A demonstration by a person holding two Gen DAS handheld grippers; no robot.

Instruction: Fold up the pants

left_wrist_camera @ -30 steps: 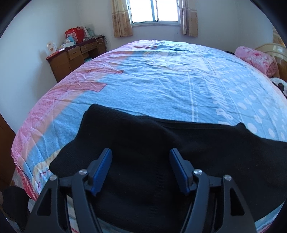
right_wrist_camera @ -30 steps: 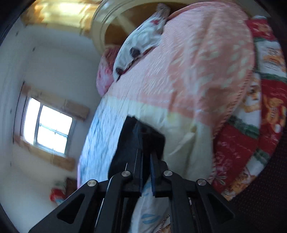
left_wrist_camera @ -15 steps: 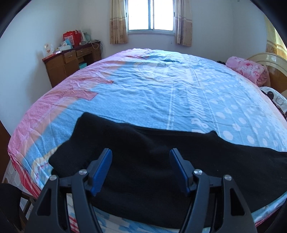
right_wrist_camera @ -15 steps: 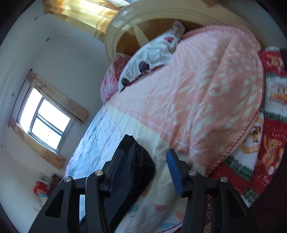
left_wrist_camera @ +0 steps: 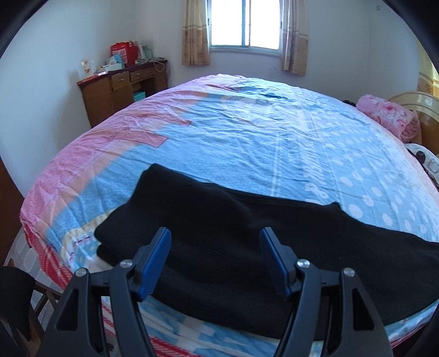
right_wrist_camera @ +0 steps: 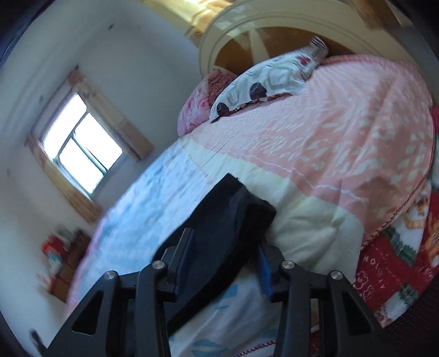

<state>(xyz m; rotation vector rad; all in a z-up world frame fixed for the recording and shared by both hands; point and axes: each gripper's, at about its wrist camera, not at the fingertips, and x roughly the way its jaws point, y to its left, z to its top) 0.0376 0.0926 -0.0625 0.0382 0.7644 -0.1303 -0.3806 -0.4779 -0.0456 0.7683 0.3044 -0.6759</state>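
The pants (left_wrist_camera: pixel 247 233) look soft, thick and limp, so they would sag if lifted by one point; the end corners seem the best hold. Black and matte, they lie in a long band across the bed (left_wrist_camera: pixel 247 131) near its edge. Left gripper (left_wrist_camera: pixel 215 239) and right gripper (right_wrist_camera: pixel 223 244) hover over them, jaws spread, gripping nothing.

one pair of black pants (left_wrist_camera: pixel 247 233), two hand-held grippers, one window (left_wrist_camera: pixel 245 23), two pillows, one wooden desk (left_wrist_camera: pixel 120 88)
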